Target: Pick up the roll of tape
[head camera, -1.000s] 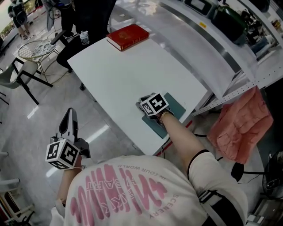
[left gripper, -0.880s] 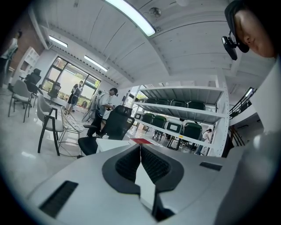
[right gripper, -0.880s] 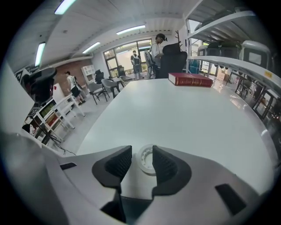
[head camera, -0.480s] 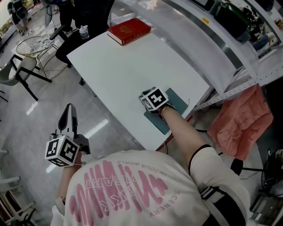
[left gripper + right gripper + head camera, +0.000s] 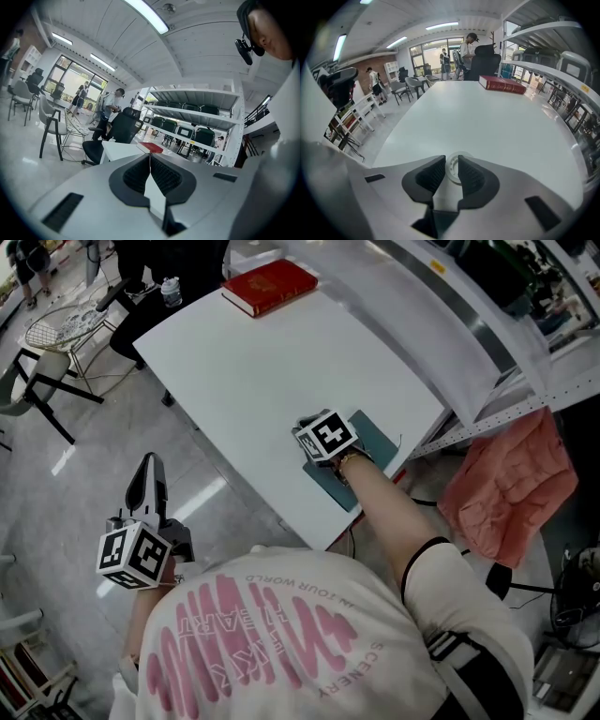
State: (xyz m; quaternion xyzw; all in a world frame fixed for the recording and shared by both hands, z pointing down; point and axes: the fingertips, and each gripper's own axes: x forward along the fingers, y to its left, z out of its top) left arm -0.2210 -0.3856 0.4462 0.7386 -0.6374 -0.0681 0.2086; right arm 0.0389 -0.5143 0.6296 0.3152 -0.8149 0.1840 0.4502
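Note:
The roll of tape, small and white, lies flat on the white table near its front edge. In the right gripper view it sits between the fingertips of my right gripper, whose jaws are closing around it; the right jaw hides part of the roll. Seen from the head view, the right gripper points steeply down at that spot and its marker cube covers the roll. My left gripper hangs off the table over the floor, pointing nearly level, with its jaws shut and nothing in them.
A red book lies at the table's far end. A dark teal mat lies under my right wrist at the table corner. Metal shelving runs along the right, with a pink cloth hanging from it. Chairs stand at the far left.

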